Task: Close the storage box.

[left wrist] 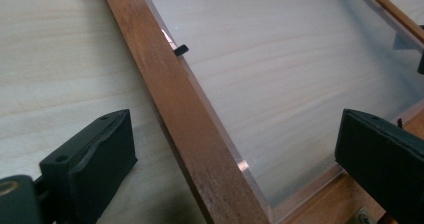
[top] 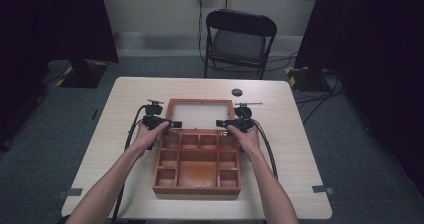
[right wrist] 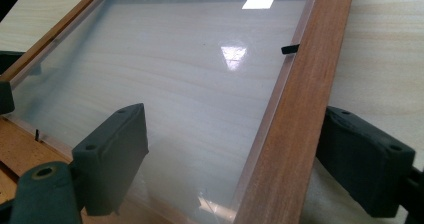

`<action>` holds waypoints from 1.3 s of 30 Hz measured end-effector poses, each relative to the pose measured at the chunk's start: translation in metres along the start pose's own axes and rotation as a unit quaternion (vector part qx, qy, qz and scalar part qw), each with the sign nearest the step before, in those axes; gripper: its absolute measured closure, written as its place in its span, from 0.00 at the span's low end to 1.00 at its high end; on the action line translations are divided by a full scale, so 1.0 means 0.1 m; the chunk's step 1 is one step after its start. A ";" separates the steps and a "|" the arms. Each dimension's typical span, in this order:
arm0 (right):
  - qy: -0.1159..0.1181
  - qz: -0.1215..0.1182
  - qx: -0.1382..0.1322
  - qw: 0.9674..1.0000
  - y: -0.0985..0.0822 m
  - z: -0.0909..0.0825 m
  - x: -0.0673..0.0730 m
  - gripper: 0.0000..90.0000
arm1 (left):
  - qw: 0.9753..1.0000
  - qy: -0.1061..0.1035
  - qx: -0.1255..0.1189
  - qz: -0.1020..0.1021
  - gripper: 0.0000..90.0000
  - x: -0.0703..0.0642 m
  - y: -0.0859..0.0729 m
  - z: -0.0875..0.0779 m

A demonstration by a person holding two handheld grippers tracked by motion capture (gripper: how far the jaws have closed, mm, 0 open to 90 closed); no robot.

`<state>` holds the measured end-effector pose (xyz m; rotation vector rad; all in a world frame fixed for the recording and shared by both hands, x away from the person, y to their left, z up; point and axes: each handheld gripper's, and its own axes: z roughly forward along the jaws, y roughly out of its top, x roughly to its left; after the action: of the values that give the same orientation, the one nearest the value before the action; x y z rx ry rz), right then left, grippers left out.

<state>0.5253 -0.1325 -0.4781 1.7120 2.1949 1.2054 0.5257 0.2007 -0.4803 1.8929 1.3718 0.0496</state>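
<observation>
Table (top: 125, 99), compartment box (top: 197, 166), lid (top: 200, 115) open

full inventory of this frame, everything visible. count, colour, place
wooden box: 1, reddish brown, compartments, near middle of table
glazed lid: 1, brown frame with clear pane, folded open flat behind the box
table: 1, pale wood, centre
black disc: 1, table's far side
folding chair: 1, black, behind table
left gripper: 1, black, jaws open astride lid's left frame rail
right gripper: 1, black, jaws open astride lid's right frame rail
forearms: 2, bare, from bottom edge
</observation>
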 end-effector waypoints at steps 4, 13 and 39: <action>-0.003 0.000 0.001 1.000 0.00 -0.01 0.01 0.16 | 1.000 -0.012 0.007 0.005 0.08 -0.05 0.02 0.02; -0.015 -0.012 -0.009 1.000 -0.01 -0.03 0.04 0.16 | 1.000 -0.008 0.007 0.003 0.08 -0.07 0.03 0.02; -0.025 -0.029 -0.056 0.998 0.12 -0.38 0.09 0.43 | 0.998 0.004 -0.039 0.051 0.31 -0.20 0.10 -0.27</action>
<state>0.5113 -0.1434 -0.4407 1.6071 2.0906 1.2338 0.5128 0.1985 -0.4476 1.8968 1.2595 0.1596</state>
